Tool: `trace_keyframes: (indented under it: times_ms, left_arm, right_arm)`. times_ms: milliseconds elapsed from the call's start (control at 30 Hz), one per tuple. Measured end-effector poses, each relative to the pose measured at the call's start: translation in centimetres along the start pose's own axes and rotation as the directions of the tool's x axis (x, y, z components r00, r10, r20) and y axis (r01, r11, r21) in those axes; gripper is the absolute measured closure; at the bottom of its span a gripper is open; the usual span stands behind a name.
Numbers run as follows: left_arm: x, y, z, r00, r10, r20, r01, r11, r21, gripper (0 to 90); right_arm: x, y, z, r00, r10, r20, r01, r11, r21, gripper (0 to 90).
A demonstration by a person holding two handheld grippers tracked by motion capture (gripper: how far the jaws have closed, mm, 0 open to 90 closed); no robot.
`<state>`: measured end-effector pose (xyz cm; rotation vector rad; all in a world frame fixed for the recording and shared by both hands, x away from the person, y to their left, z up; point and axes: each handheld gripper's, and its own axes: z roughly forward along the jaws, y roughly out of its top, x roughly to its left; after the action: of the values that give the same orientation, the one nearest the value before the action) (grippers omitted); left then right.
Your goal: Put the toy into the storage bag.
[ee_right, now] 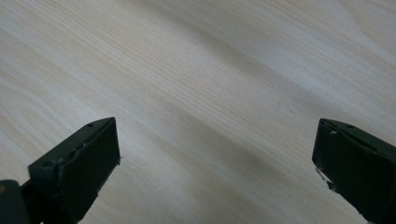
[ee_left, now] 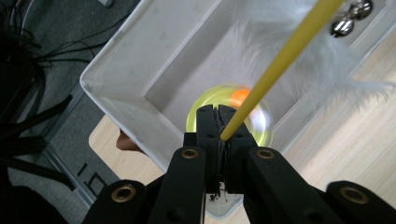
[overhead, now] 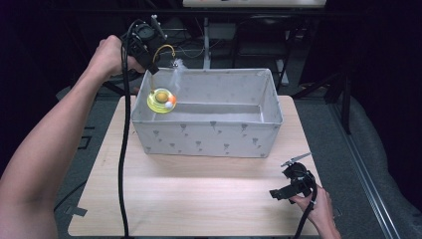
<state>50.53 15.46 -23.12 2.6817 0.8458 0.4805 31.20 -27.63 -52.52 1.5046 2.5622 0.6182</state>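
While its round yellow-green base (overhead: 161,100) hangs inside the grey fabric bin (overhead: 209,137), the toy's thin yellow wand (ee_left: 275,70) (white feather, bells) is pinched by the left gripper (ee_left: 217,122); the right gripper (ee_right: 215,158) gapes over pale wood table (ee_right: 196,70).

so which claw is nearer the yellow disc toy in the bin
Left. The left claw grips the toy's yellow wand just above the yellow disc; the right claw rests far away on the table.
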Motion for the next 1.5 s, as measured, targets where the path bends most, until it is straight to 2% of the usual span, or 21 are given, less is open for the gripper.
trace_keyframes:
  times_ms: [67,133,200,367,500,567,600,733,867,967,1100,1300,1500]
  left_arm:
    - [0.2,-0.2,0.3,0.9999,-0.015,0.001,0.015,0.9999,-0.008,88.2]
    - [0.3,-0.4,0.9,0.9998,-0.018,0.01,0.018,0.9998,-0.005,88.2]
    - [0.2,-0.5,1.5,0.9996,-0.023,0.015,0.023,0.9997,0.0,88.2]
    - [0.4,-0.8,2.7,0.9994,-0.03,0.02,0.03,0.9995,-0.007,88.2]
    - [0.5,-1.2,3.6,0.9983,-0.044,0.038,0.044,0.9989,-0.017,88.2]
    - [0.5,-1.5,3.9,0.9983,-0.051,0.03,0.052,0.9985,-0.02,88.2]
    - [0.5,-1.6,4.0,0.998,-0.05,0.038,0.051,0.9985,-0.018,88.2]
    - [0.3,-1.9,4.3,0.9985,-0.049,0.024,0.049,0.9985,-0.024,88.2]
    - [0.3,-2.6,4.9,0.9983,-0.058,0.009,0.059,0.9978,-0.032,88.2]
    - [0.2,-3.1,5.4,0.9979,-0.064,0.013,0.064,0.9974,-0.032,88.2]
    - [0.4,-3.7,5.7,0.9956,-0.09,0.024,0.091,0.9948,-0.045,88.2]
    - [0.2,-3.8,5.7,0.996,-0.084,0.031,0.085,0.996,-0.03,88.1]
    - [-0.1,-3.7,6.6,0.9967,-0.071,0.038,0.072,0.9973,-0.011,88.1]
  right_arm:
    - [0.0,0.0,-0.2,1.0,-0.01,0.003,0.01,1.0,-0.006,0.6]
    - [0.1,0.0,-0.3,1.0,0.001,-0.009,-0.001,1.0,-0.024,0.6]
    - [0.0,0.0,-0.4,1.0,-0.007,-0.002,0.007,1.0,-0.008,0.6]
    - [0.2,0.0,-0.2,0.9999,-0.015,-0.009,0.015,1.0,-0.014,0.6]
    - [0.2,0.0,-0.2,0.9999,0.0,-0.015,0.0,1.0,-0.02,0.6]
    - [0.2,0.0,-0.2,0.9999,-0.005,-0.016,0.005,1.0,-0.015,0.6]
    - [0.3,0.0,-0.2,0.9999,-0.007,-0.014,0.007,1.0,-0.018,0.6]
    - [0.0,0.0,0.0,0.9998,0.007,-0.021,-0.008,1.0,-0.018,0.6]
    - [0.2,0.0,-0.3,0.9999,-0.004,-0.012,0.003,1.0,-0.023,0.6]
    - [0.3,0.0,-0.3,0.9999,-0.002,-0.015,0.002,1.0,-0.027,0.6]
    - [0.4,0.1,-0.2,0.9999,-0.006,-0.016,0.006,1.0,-0.013,0.6]
    - [0.4,0.2,-0.3,0.9998,-0.009,-0.015,0.009,1.0,-0.019,0.4]
    - [0.5,0.1,-0.3,0.9999,-0.01,-0.014,0.01,1.0,-0.02,0.4]
